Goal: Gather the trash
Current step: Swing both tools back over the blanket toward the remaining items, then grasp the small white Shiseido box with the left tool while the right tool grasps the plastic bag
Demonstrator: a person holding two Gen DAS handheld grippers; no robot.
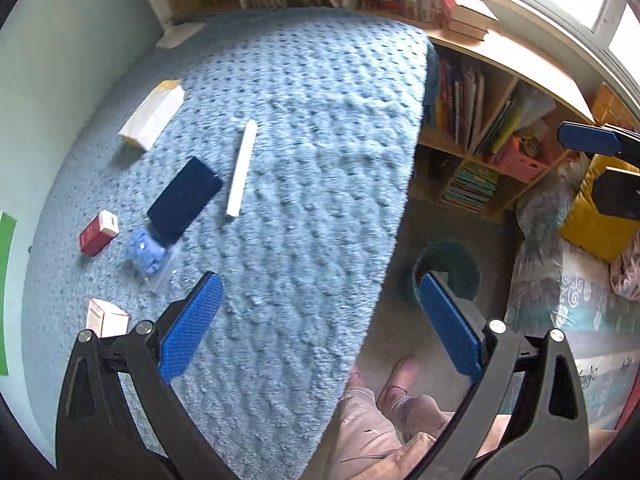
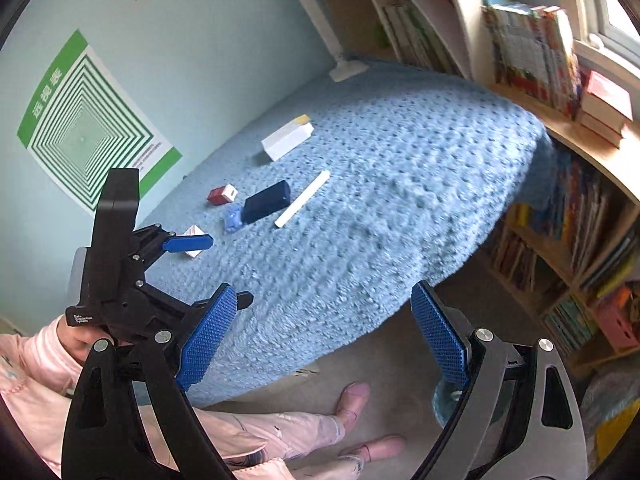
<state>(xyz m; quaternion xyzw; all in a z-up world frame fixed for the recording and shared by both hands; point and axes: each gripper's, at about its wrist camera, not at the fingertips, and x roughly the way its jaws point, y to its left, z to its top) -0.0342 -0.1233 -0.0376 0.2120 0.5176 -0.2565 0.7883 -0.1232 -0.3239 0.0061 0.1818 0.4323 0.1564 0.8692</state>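
Trash lies on a table covered by a blue knitted cloth (image 1: 312,128): a white-and-yellow box (image 1: 154,116), a long white stick-like box (image 1: 242,168), a dark navy box (image 1: 185,200), a red-and-white box (image 1: 98,233), a crumpled blue wad in clear plastic (image 1: 146,254) and a small white-and-red box (image 1: 106,318). My left gripper (image 1: 320,324) is open and empty above the table's near edge. My right gripper (image 2: 324,332) is open and empty, further back from the table (image 2: 380,184). A dark round bin (image 1: 448,268) stands on the floor right of the table.
Bookshelves (image 1: 480,140) full of books line the right side under a window. A bed with a yellow pillow (image 1: 592,216) is at the far right. A green poster (image 2: 88,120) hangs on the pale wall. The person's legs and pink slippers (image 2: 352,400) are below.
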